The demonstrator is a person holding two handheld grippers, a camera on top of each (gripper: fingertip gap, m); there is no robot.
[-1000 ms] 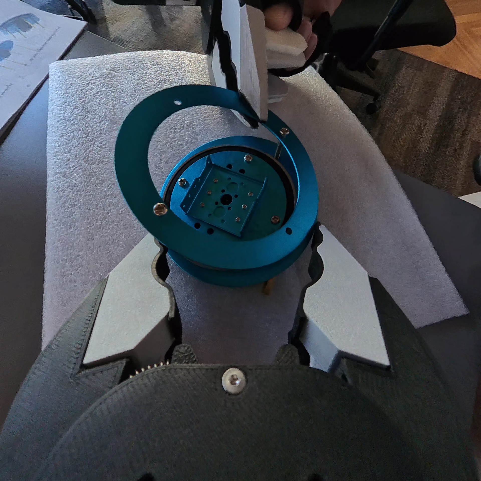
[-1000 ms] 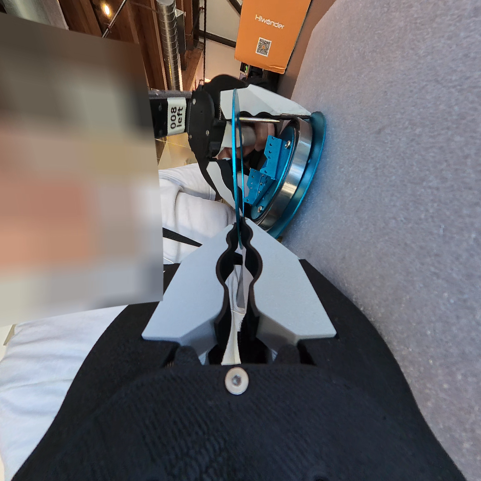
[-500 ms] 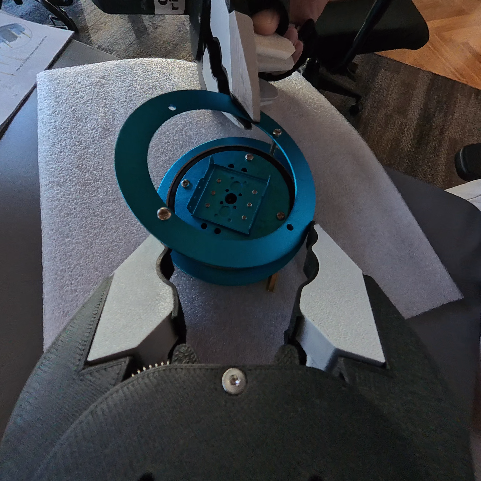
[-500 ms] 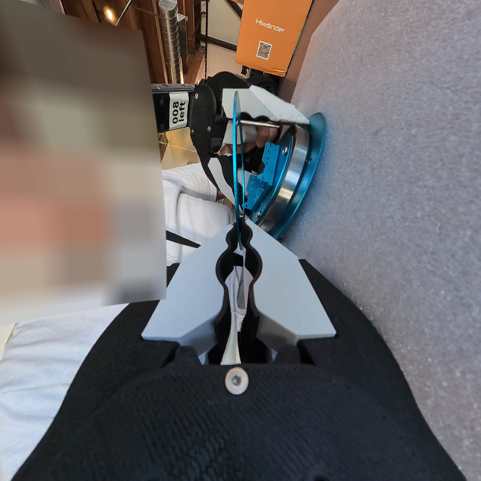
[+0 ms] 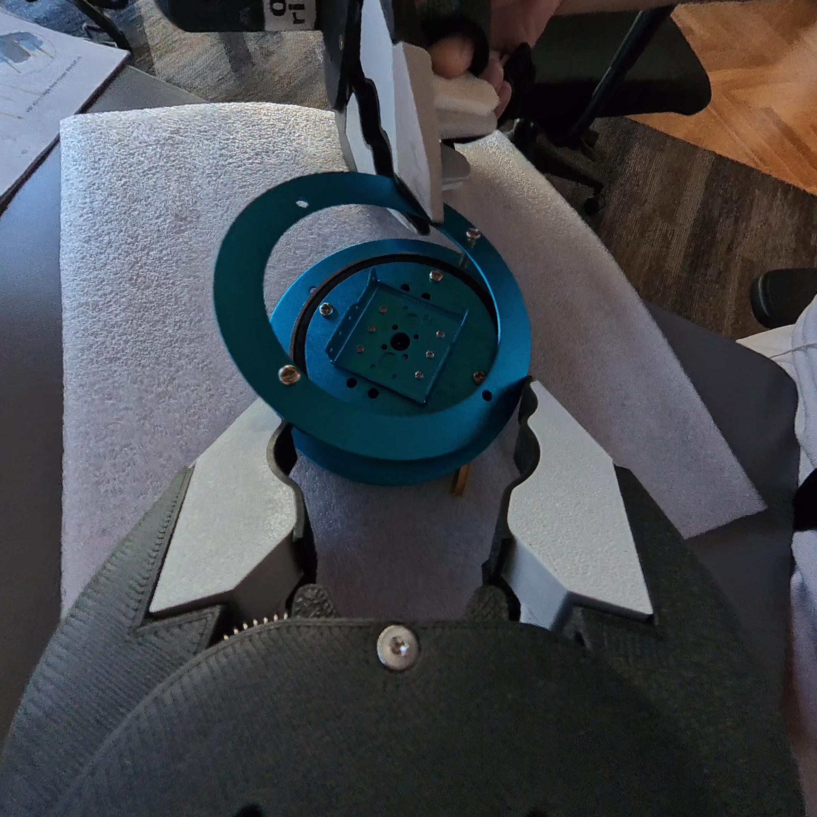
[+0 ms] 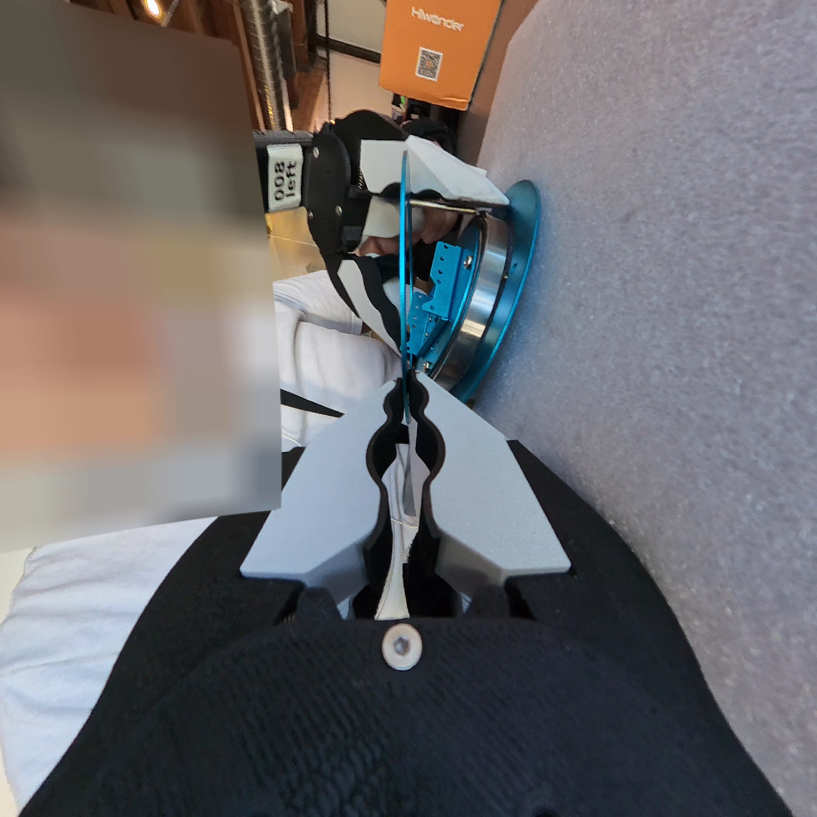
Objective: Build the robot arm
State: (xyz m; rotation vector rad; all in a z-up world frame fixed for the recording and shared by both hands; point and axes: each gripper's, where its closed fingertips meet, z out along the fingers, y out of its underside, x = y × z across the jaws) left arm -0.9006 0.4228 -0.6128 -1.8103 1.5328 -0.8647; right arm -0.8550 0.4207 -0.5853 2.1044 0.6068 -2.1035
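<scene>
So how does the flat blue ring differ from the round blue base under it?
The flat blue ring is a thin open plate, tilted and lifted; the round blue base is thick, lies on the white foam sheet and carries a square bracket. The right claw pinches the ring's edge; the open left claw straddles the base. Both are blue metal.

You have soft daylight in both views. In the left wrist view the wood floor (image 5: pixel 747 88) at the top right is brightest, while the tabletop (image 5: pixel 26 353) on the left lies dim. The blue ring (image 5: pixel 247 336) shows a gentle sheen and no hard glare, and a soft shadow sits under it on the foam sheet (image 5: pixel 141 265). Straight edges bow toward the corners. In the right wrist view a ceiling lamp (image 6: pixel 152 6) glows at the top, and the near black gripper body is soft in focus.
</scene>
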